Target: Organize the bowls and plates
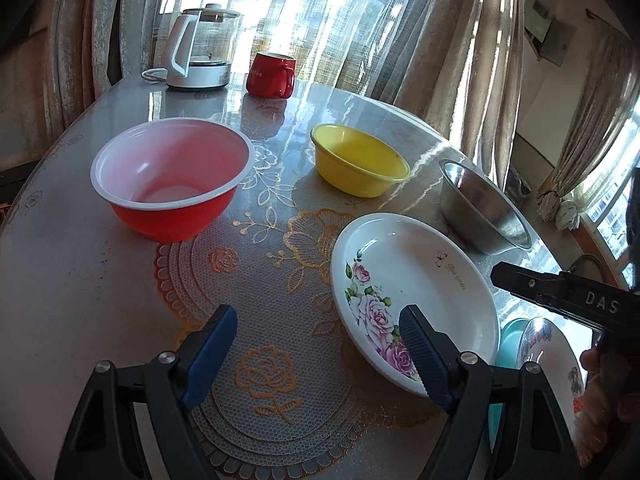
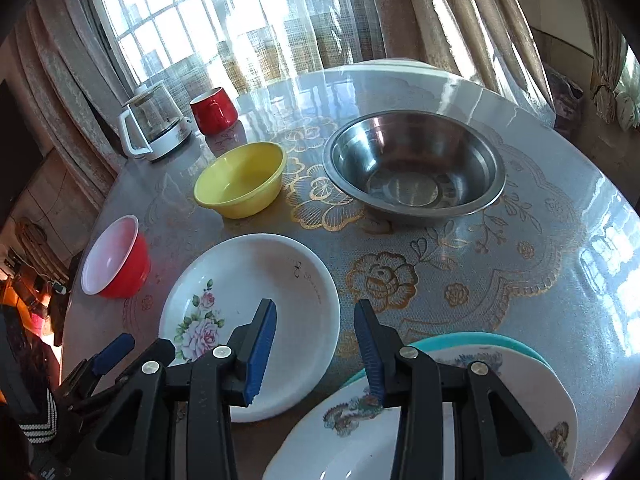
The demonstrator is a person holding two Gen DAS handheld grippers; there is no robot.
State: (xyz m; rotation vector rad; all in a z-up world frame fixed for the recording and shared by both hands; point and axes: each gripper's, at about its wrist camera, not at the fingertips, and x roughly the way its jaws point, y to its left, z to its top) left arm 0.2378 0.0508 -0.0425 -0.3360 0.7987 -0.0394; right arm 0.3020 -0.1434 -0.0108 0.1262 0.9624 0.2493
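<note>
Blue ribbed fingers [image 1: 424,356] of my left gripper [image 1: 320,356] stand spread wide, nothing between them; the right-hand finger overlaps the near rim of a white round plate with pink rose print [image 1: 412,292], though I cannot tell whether it touches.

My right gripper [image 2: 316,352] likewise has its blue pads [image 2: 262,350] spread apart and empty, hovering between that rose plate [image 2: 248,312] and a stack beside it.

Stack: a white plate with a bird or landscape print [image 2: 340,436] on another white printed plate [image 2: 532,396], over a teal plate [image 2: 472,340] of which only the far edge shows. All three are cut off by the gripper body and the frame.

Further out:
- red plastic bowl with white interior [image 1: 172,176], upright, well apart from the plates;
- yellow plastic bowl [image 1: 360,164], upright;
- stainless steel bowl [image 2: 412,164], upright, near the yellow bowl;
- red mug [image 1: 271,75] just beside a glass electric kettle with white handle [image 1: 200,52], at the far edge.

Surface: round table under a glossy grey cloth with gold floral pattern [image 2: 480,272], strong glare at its far side.

Room: beige curtains [image 1: 460,40] over bright gridded windows [image 2: 192,12]; the view outside is washed out.
</note>
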